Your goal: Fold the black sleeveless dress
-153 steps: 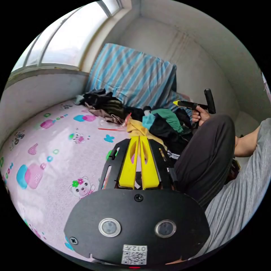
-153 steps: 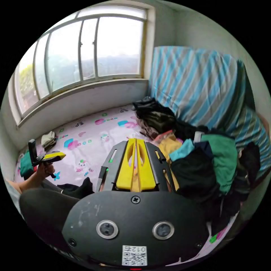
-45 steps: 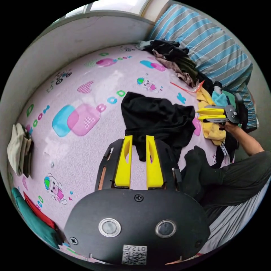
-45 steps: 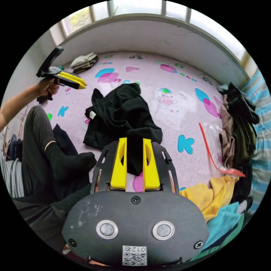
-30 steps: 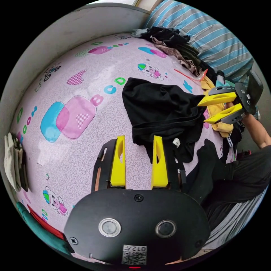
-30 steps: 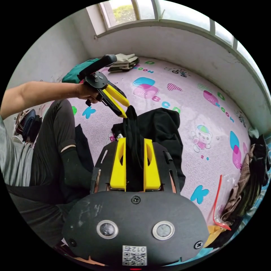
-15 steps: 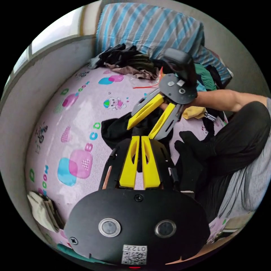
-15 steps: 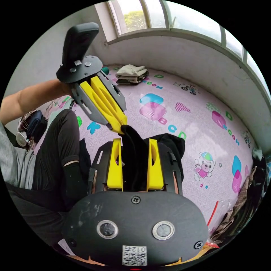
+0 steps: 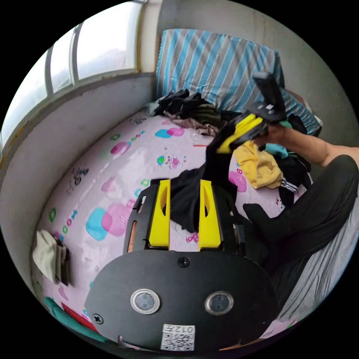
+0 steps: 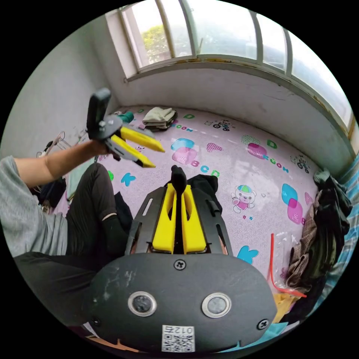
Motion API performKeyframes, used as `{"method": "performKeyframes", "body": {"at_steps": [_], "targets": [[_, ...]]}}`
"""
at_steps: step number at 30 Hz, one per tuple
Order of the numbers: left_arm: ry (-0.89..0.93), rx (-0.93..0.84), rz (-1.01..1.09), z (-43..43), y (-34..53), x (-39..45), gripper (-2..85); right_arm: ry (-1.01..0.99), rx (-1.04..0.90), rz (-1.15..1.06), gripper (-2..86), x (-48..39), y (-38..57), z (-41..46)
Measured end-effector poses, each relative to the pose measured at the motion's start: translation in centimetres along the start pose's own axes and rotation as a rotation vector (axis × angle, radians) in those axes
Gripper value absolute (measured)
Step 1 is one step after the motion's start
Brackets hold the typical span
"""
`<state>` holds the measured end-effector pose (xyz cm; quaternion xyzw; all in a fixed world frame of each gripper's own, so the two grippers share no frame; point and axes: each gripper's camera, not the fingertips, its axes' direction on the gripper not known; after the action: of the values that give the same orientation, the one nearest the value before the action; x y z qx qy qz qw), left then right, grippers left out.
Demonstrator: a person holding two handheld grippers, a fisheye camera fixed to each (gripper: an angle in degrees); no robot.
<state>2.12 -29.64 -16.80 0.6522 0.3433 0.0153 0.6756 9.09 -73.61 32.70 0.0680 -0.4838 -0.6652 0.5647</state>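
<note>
- Since half a second ago, the left gripper (image 9: 184,187) has let go of the black dress (image 9: 194,194) and its jaws now stand apart, while the right gripper (image 10: 178,194) has closed its jaws on a bunch of the cloth.
- From those jaws the dress hangs down to the pink play mat (image 9: 112,175), which covers the floor under a curved window (image 10: 224,33).
- Only the left gripper view shows the striped blue cushion (image 9: 217,67) by the wall and the yellow garment (image 9: 260,168) in the pile of clothes (image 9: 187,108).
- In the right gripper view, folded clothes (image 10: 159,116) lie near the far wall, and the person's arm (image 10: 56,162) holds the open left gripper above the mat.
</note>
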Motion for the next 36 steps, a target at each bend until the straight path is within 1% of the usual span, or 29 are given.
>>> {"method": "performKeyframes", "body": {"at_steps": [4,9,11,13,15,19,21,23,25,28,30,33,35,36], "targets": [[-0.036,-0.102,-0.072,4.4,5.7,4.4,12.2,0.008,0.032,0.068,-0.9,1.3,1.6,-2.3],[-0.139,-0.142,-0.13,8.7,8.5,11.1,12.4,0.009,0.056,0.098,-0.9,1.6,2.7,-4.8],[-0.202,-0.144,-0.088,10.1,8.5,13.8,12.3,0.016,0.046,0.093,-0.9,1.6,2.9,-5.8],[-0.296,-0.167,0.005,12.1,8.3,17.2,12.0,0.019,0.041,0.09,-0.9,1.6,3.1,-6.5],[-0.336,-0.18,0.075,13.4,8.2,19.4,11.6,0.01,0.045,0.094,-0.9,1.6,3.5,-7.2],[-0.335,-0.231,0.216,16.2,8.2,23.2,10.3,-0.011,0.049,0.104,-0.8,1.7,4.7,-8.7],[-0.332,-0.253,0.239,17.3,8.2,24.3,9.2,-0.019,0.052,0.108,-0.8,1.7,5.2,-9.3],[-0.302,-0.274,0.259,18.2,8.1,25.4,7.6,-0.024,0.054,0.111,-0.8,1.7,6.0,-10.2],[-0.225,-0.308,0.276,19.0,7.8,27.0,5.0,-0.026,0.054,0.114,-0.8,1.6,6.6,-11.0],[-0.214,-0.36,0.285,19.1,7.4,28.5,2.3,0.018,0.035,0.114,-0.8,1.4,7.6,-12.5],[-0.216,-0.36,0.255,17.9,7.0,28.7,1.4,0.072,0.016,0.109,-0.8,1.1,8.2,-13.7],[-0.219,-0.304,0.171,13.9,5.6,28.0,0.6,0.146,0.004,0.111,-0.8,0.9,9.0,-16.1],[-0.206,-0.245,0.119,10.5,4.4,27.6,0.3,0.191,0.029,0.116,-0.8,0.6,9.4,-18.7],[-0.198,-0.183,0.079,7.9,3.6,27.4,0.2,0.197,0.037,0.116,-0.8,0.6,9.5,-19.3]]}}
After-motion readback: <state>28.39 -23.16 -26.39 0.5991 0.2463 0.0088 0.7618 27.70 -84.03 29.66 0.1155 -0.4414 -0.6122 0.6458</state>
